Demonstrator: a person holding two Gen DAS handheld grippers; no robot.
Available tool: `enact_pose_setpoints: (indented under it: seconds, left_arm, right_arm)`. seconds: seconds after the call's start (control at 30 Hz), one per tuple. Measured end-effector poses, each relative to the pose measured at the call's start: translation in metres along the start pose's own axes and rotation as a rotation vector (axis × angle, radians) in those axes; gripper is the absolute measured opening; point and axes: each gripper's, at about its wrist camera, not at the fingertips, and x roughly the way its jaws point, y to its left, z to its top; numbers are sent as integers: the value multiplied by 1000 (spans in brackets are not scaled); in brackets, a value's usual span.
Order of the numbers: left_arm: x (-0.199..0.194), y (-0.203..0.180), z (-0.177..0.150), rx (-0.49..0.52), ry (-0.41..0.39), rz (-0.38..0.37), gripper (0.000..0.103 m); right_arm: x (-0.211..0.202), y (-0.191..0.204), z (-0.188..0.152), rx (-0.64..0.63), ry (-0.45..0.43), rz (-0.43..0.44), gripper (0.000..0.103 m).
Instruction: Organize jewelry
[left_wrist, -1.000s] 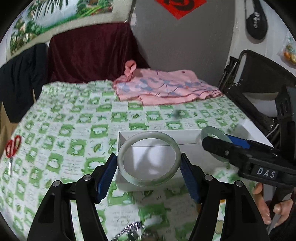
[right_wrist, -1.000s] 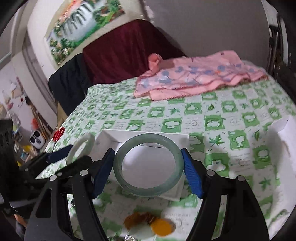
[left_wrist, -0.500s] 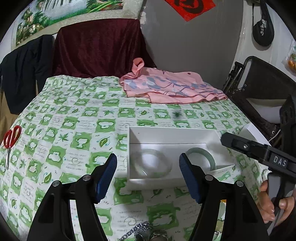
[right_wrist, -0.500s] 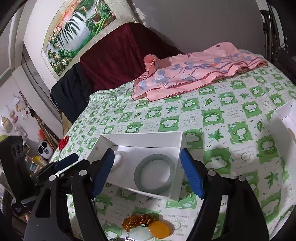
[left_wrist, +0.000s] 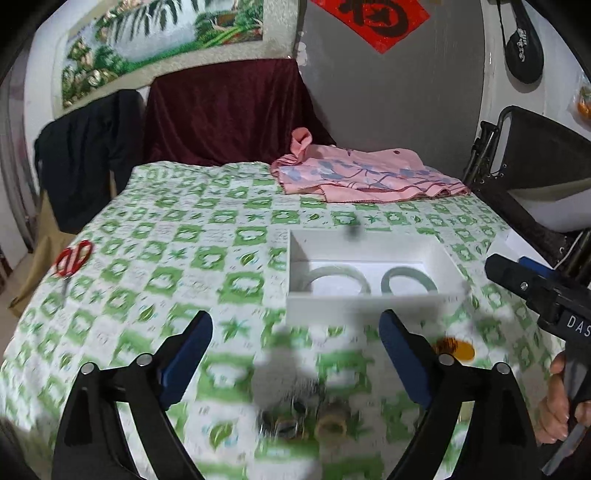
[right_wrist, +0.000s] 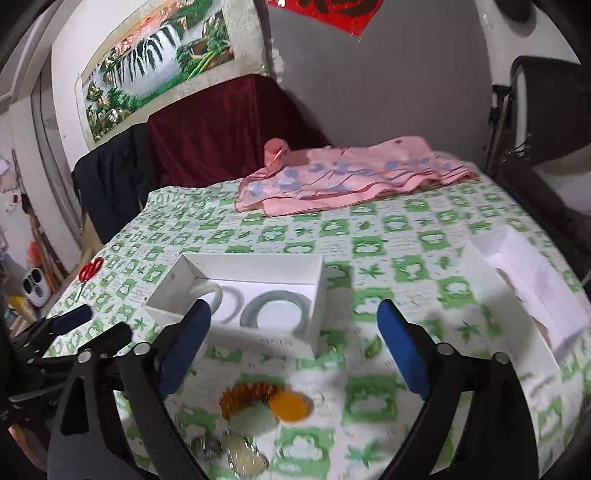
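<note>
Your white box (left_wrist: 364, 306) held two jade bangles (left_wrist: 408, 282) side by side, both grippers' (left_wrist: 295, 345) jaws just opened wide, empty.

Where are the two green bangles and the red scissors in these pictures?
Paler bangle (left_wrist: 338, 278): left wrist view, on its far rim, inside the white box.
Darker bangle (left_wrist: 408, 281): left wrist view, on its far rim, same box.
Red scissors (left_wrist: 72, 257): left wrist view, on the handles.

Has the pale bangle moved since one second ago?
Yes. The pale bangle left the left gripper, whose jaws have just been opening, and now lies in the white box.
</note>
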Motion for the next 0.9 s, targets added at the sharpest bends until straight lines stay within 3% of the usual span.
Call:
enact_pose_setpoints:
  seconds: [0.23,0.9]
  left_arm:
    - [-38,-11,-36,36,-65,89,97]
    - [-33,-16,-42,72,-38,132,97]
  right_arm:
    - [-26,9,-34,-50,-56,-92,96]
    - [-29,15,-43,-40,-17,-28,96]
